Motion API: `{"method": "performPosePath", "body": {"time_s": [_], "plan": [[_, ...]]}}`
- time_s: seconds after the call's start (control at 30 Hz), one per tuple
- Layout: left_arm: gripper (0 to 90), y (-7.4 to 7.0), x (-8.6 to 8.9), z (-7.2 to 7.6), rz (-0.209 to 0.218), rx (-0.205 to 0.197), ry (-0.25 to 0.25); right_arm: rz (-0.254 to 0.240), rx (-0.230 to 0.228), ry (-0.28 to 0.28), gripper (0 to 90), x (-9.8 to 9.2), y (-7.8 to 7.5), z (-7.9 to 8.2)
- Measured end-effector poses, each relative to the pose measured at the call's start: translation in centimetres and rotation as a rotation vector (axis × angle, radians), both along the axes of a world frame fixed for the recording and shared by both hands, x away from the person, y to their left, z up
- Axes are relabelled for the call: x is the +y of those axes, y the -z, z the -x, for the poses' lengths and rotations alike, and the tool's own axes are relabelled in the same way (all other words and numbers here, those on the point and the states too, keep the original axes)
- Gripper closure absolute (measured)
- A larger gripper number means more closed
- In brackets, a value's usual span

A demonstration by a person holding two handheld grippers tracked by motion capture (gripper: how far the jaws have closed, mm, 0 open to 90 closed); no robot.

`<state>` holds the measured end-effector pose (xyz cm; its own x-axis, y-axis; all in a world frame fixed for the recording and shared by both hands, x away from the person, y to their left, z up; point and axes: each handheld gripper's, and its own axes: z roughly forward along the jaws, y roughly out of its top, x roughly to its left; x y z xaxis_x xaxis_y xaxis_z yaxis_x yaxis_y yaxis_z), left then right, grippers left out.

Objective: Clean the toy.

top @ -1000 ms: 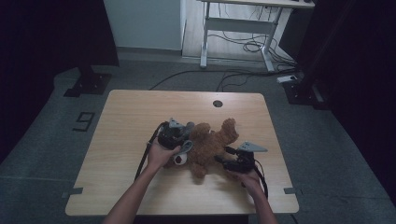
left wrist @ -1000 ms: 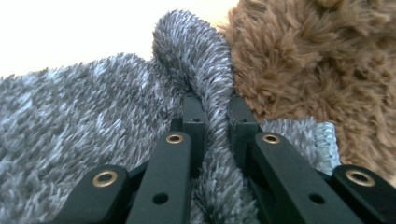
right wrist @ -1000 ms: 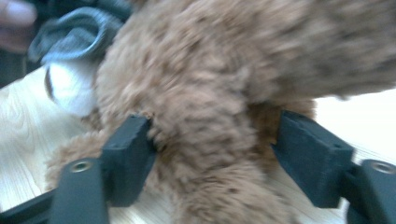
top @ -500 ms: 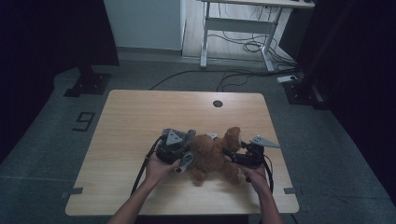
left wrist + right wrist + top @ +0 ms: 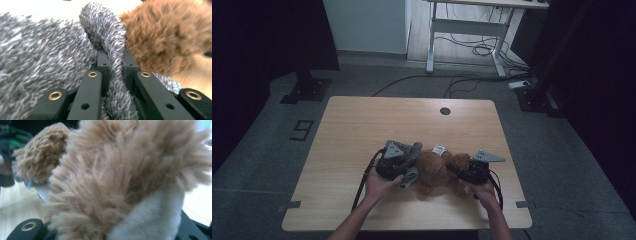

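High view: nearest the table's (image 5: 342, 130) front edge, two forearms are seen coming in from the bottom, each hand wrapped around a gripper. Between them a brown plush toy (image 5: 439, 170) lies on the wooden top, near the front edge and a little right of centre. The left gripper (image 5: 409, 167) is held at the toy's left side, where a grey fuzzy garment (image 5: 410, 176) is bunched against the brown fur. The right gripper (image 5: 457, 172) is pressed into the toy's right side. A small white label (image 5: 439, 149) is seen at the toy's far edge.

In the left gripper view, a narrow fold of the grey fuzzy garment (image 5: 113, 65) is clamped between the two black jaws, which are drawn nearly together on it. More of the grey fabric is spread to the left, and the brown fur (image 5: 170, 37) is seen just behind and to the right, touching the fold.

In the right gripper view, the plush toy (image 5: 107, 182) is pushed right up against the camera, with a paler, smoother patch at the lower right. The jaws have just been closing, and the fur lies between them; whether the pads are pressing on it cannot be told, since the jaws are hidden by the fur.

Farther off, a round hole (image 5: 445, 111) is set near the table's far edge. Beyond it, cables (image 5: 472, 47) lie on the floor beneath a white desk frame (image 5: 467, 27).
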<state>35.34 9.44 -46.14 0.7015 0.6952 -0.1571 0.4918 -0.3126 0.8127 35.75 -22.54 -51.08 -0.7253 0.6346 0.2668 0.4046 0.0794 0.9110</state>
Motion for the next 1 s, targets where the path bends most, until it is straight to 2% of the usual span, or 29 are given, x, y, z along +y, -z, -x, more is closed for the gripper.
{"method": "performPosePath", "body": {"time_s": [0.07, 0.23, 0.33, 0.43, 0.5, 0.6, 0.7, 0.87, 0.97, 1.0], "plan": [[79.8, -1.1, 0.1, -0.5, 0.009, 0.002, -0.002, -0.002, -0.007, 0.005, 59.7, -0.1, 0.2, 0.0], [79.9, -4.4, -0.6, -2.0, 0.012, -0.042, -0.015, 0.012, -0.033, 0.005, 60.2, -0.1, 0.5, 0.0], [79.9, -6.1, -1.7, -2.9, 0.031, -0.044, 0.004, 0.022, -0.047, 0.003, 60.2, 0.0, 0.4, 0.0], [79.8, -6.8, -3.7, -3.6, 0.016, -0.032, 0.041, 0.029, -0.051, -0.001, 60.2, 0.0, 0.4, 0.0], [79.8, -6.5, -5.1, -4.1, -0.001, -0.011, 0.068, 0.033, -0.061, -0.006, 60.2, 0.0, 0.4, 0.1], [79.9, -4.8, -6.9, -4.8, -0.040, 0.057, 0.100, 0.035, -0.063, -0.015, 60.1, 0.0, 0.3, 0.2], [79.9, -3.2, -7.2, -4.9, -0.036, 0.095, 0.104, 0.038, -0.057, -0.014, 60.0, -0.1, 0.3, 0.2], [79.7, -1.5, -4.9, -3.9, 0.020, 0.098, 0.064, 0.018, -0.031, -0.007, 59.8, -0.6, 0.5, 0.1], [79.8, -0.8, -2.7, -3.4, 0.017, 0.084, 0.019, 0.009, -0.018, -0.013, 59.8, -0.8, 0.6, 0.0], [79.9, -0.6, -2.1, -3.2, -0.002, 0.073, -0.006, 0.007, -0.015, -0.012, 59.8, -0.8, 0.6, 0.0]]}}
